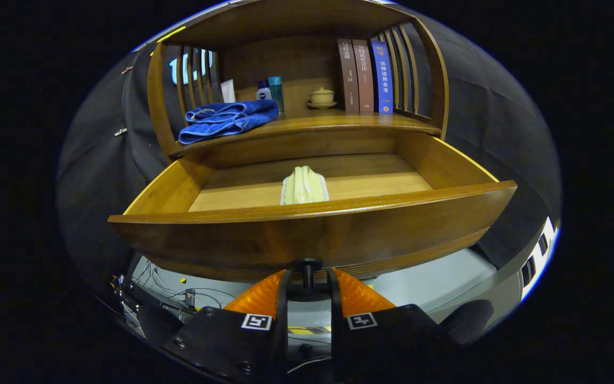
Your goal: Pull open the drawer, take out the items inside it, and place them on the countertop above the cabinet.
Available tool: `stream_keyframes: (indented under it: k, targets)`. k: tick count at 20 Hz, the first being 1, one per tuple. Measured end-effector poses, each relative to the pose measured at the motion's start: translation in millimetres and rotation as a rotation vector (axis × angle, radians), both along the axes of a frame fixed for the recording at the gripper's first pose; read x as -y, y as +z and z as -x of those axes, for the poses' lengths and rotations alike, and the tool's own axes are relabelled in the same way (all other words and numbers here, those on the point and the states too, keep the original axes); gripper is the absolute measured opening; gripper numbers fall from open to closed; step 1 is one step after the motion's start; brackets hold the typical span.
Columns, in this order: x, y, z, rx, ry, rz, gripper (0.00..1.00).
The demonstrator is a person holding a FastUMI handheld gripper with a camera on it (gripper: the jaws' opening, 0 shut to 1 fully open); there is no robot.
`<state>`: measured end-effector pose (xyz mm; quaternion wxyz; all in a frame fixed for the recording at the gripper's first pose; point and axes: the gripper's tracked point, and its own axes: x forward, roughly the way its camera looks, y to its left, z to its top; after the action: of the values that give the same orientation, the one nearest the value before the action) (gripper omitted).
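While the ribbed fingers [307, 285] pinch the small dark round knob [307, 269] from either side, the curved brown wooden drawer [307, 234] stands pulled well out of the cabinet. Its front is a smooth, glossy bowed board with fine grooves along the lower edge, and the knob sits at the middle of that edge, between the fingertips.

Inside the drawer, on the pale wooden floor, lies one thing — a folded pale yellow-green cloth with a white edge [304, 185], near the middle, just behind the front board and apart from both side walls.

Above the drawer runs the polished brown wooden tabletop [339, 124] of the cabinet, under a curved wooden hutch with slatted sides [408, 69]. On it, at the left, a soft blue terry towel [227, 120] is loosely folded, one corner hanging over the front edge. Behind the towel stand a white tube [227, 91], a small dark blue bottle [263, 90] and a taller teal bottle [276, 92] — close together. Further right sits a small beige lidded ceramic cup on a saucer [321, 97], then three upright books, two brown [355, 76] and one blue [382, 77], touching side by side.
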<state>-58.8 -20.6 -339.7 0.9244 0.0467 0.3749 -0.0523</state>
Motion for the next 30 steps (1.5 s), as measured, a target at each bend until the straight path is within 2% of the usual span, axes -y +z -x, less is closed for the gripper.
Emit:
stream_keyframes:
  k: [5, 7, 10, 11, 16, 19, 21, 25, 30]
  targets:
    - [-1.2, -0.6, 1.9, 0.002, -0.003, 0.0, 0.36]
    - [-3.8, -4.2, -0.5, -0.005, -0.005, -0.031, 0.47]
    - [-0.5, -3.9, 7.9, -0.022, -0.021, -0.053, 0.86]
    - [2.2, 10.4, 12.4, -0.007, -0.024, -0.044, 0.99]
    - [11.5, 86.8, -3.0, 0.131, -0.039, 0.012, 0.99]
    - [-10.0, 131.5, -41.2, 0.199, 0.057, -0.054, 0.99]
    - [-7.6, 144.0, -74.7, 0.196, 0.072, -0.037, 0.99]
    - [-9.6, 114.8, -129.1, 0.039, 0.075, -0.077, 0.99]
    - [4.5, 49.1, -162.5, -0.237, 0.05, -0.056, 0.99]
